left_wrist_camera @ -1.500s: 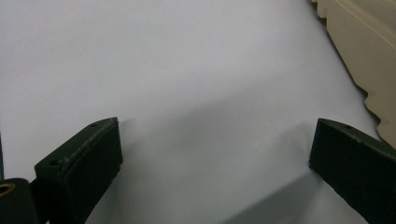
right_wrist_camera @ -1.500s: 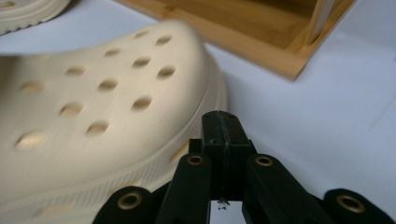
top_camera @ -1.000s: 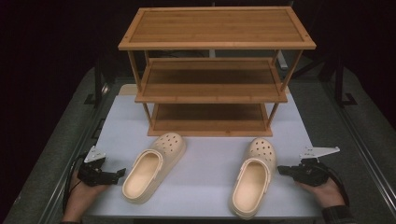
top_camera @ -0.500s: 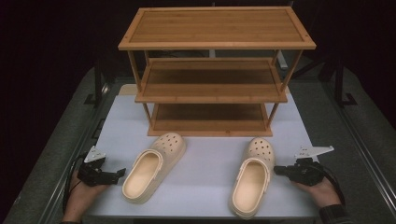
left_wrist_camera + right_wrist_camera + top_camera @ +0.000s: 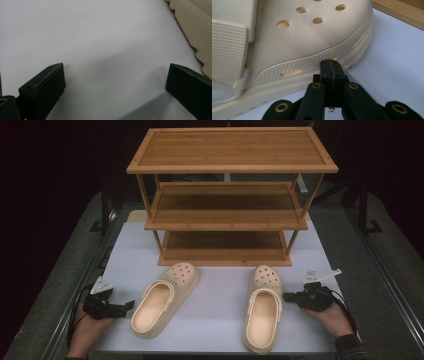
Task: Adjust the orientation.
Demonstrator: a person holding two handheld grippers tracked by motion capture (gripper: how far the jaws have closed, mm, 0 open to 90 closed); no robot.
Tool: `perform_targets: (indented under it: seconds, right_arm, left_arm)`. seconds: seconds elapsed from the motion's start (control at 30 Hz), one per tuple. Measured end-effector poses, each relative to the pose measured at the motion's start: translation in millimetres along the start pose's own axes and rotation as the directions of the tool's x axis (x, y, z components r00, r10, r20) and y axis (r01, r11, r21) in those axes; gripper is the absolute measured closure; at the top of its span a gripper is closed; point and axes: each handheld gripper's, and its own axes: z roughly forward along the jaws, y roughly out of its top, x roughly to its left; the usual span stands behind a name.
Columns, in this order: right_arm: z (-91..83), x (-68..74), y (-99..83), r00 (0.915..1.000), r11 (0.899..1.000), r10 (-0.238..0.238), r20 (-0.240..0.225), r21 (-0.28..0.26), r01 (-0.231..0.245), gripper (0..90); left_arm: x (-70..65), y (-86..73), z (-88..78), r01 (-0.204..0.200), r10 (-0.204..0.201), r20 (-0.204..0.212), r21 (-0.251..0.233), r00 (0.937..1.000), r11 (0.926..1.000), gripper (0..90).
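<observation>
Two cream clogs lie on the white table top (image 5: 220,295) in front of a three-tier wooden rack (image 5: 227,195). The left clog (image 5: 164,297) points toward the rack at a slant; its edge (image 5: 197,30) shows at the right of the left gripper view. The right clog (image 5: 262,305) lies nearly straight. My left gripper (image 5: 126,305) rests low at the table's left, jaws wide apart over bare table, a little left of the left clog. My right gripper (image 5: 286,296) is shut with nothing between its pads, and its tip (image 5: 331,66) is right at the right clog's side (image 5: 312,45).
The rack's three shelves are bare. A grey mat (image 5: 60,285) borders the white table top on both sides, with black stands (image 5: 105,210) at the back corners. A hand holds each gripper at the near edge.
My right gripper has slid left across the table toward the right clog's side. The left gripper and both clogs have stayed where they were.
</observation>
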Motion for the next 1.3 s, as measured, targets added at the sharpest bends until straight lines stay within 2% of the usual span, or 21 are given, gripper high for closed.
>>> perform_targets:
  seconds: [0.43,1.3]
  right_arm:
    - [18.9,4.7,17.7,0.9996,1.000,-0.015,-0.023,0.011,0.016,90.0]
    - [72.5,27.4,64.7,0.9923,0.994,-0.098,-0.076,0.036,0.101,90.0]
  left_arm:
    - [0.0,0.1,0.1,0.001,-0.001,0.000,0.001,1.0000,1.0000,2.1]
    - [0.2,0.2,0.0,0.000,0.000,0.001,0.003,1.0000,1.0000,2.1]
